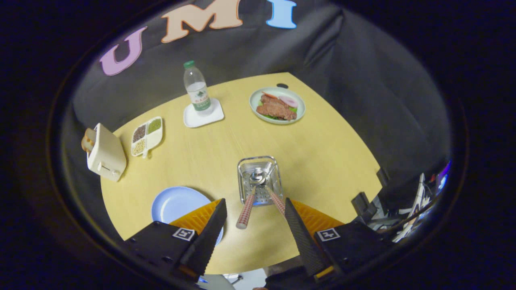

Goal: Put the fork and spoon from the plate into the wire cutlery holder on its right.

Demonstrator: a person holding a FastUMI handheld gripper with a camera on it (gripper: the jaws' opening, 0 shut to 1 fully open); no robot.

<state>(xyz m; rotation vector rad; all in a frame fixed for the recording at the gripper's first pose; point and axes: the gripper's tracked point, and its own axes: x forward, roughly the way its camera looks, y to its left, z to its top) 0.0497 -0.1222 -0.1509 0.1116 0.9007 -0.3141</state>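
A pale wooden table [322, 161] stands against black cloth walls. The wire cutlery holder [259, 181] sits just ahead of the gripper [254, 207], whose fingers are spread apart and hold nothing. Two checked-handled utensils stand in it, heads down: the spoon [250, 197] leans toward 7 o'clock, the fork [274, 199] toward 5 o'clock. The blue plate [177, 203] lies at 9 o'clock of the holder.

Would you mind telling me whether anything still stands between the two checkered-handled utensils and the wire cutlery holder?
Nothing visible does. Both checkered-handled utensils already stand in the wire cutlery holder, heads down, handles leaning out toward the open gripper. The round blue plate beside it lies bare.
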